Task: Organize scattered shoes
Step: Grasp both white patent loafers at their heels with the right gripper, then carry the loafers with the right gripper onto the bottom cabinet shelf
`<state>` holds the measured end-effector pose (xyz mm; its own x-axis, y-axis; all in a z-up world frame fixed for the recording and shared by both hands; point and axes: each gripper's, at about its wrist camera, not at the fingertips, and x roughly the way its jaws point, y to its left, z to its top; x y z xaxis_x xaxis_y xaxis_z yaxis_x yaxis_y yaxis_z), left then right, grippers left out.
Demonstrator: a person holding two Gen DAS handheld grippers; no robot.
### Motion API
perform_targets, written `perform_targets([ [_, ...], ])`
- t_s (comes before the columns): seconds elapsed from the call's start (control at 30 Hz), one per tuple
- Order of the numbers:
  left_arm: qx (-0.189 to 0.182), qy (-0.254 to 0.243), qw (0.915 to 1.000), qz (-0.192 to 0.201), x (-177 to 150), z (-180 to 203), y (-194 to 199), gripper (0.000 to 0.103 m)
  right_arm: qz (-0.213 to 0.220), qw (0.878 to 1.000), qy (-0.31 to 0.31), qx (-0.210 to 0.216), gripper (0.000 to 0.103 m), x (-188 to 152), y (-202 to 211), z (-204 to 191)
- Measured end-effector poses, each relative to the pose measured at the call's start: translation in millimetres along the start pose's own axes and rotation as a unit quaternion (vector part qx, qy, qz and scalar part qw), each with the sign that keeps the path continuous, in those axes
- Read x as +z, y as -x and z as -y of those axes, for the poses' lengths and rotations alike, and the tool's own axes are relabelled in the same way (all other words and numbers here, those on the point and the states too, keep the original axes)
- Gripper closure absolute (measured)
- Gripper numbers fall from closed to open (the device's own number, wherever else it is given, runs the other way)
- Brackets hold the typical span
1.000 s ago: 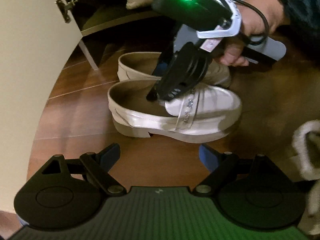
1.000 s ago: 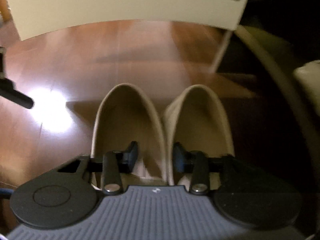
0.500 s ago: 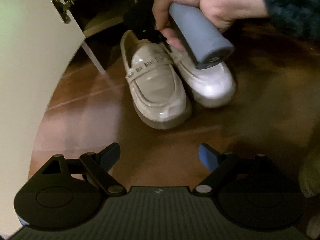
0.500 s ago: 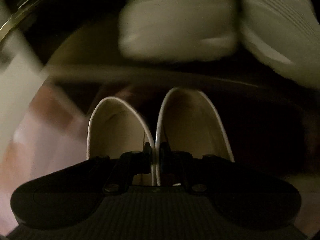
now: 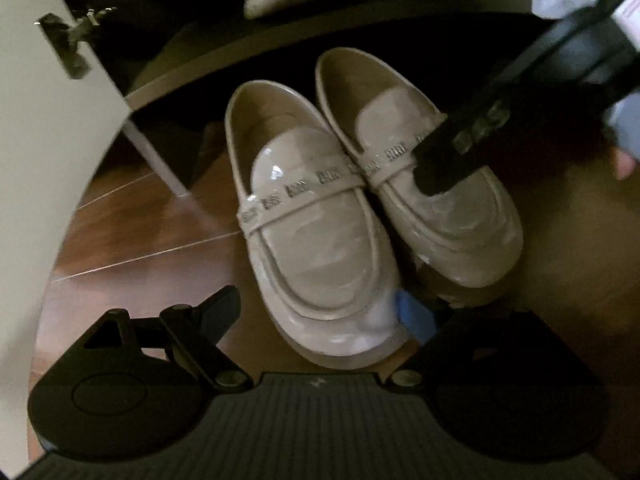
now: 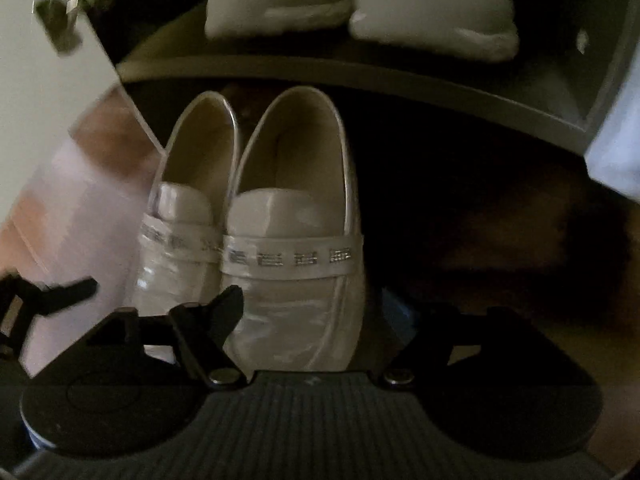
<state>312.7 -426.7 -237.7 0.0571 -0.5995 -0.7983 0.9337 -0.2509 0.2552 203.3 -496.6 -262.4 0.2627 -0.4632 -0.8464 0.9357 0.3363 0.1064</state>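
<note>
Two beige loafers stood side by side on the wood floor, heels twd the cabinet, toes twd the cameras. L wrist view: left loafer lay w/ its toe between the fingers of the left gripper; jaws wide but closing, no pad seen pressing on it. Right loafer sat touching the first at the strap; a black finger of the right gripper lay over its strap.

R wrist view: right gripper jaws apart and opening, the right loafer's toe between them, not clamped. White door stood open at left. Cabinet shelf above held two pale sneakers; the loafers' heels reached under its edge.
</note>
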Motion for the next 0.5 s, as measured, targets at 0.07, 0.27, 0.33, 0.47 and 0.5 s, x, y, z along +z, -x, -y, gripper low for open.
perform_targets([
  [0.07,-0.009,-0.011,0.9999,0.000,1.3,3.3,-3.7,0.028,0.000,1.000,0.007,0.014,0.041,-1.2,-6.2,-1.1],
  [0.27,-0.001,-0.049,0.9987,0.011,14.7,-1.7,-20.6,0.036,-0.004,1.000,-0.006,0.022,0.045,6.6,-18.3,-12.6],
  [0.33,0.006,-0.052,0.9986,0.010,20.7,-9.3,-29.3,0.036,0.005,1.000,-0.003,0.020,0.045,9.9,-22.6,-18.3],
  [0.47,0.024,-0.046,0.9985,0.016,32.8,-26.5,-47.7,0.036,0.027,0.999,0.001,0.020,0.045,21.5,-37.7,-28.8],
  [0.5,0.030,-0.046,0.9983,0.019,35.9,-30.3,-52.9,0.036,0.032,0.999,0.001,0.019,0.045,26.0,-42.6,-31.8],
])
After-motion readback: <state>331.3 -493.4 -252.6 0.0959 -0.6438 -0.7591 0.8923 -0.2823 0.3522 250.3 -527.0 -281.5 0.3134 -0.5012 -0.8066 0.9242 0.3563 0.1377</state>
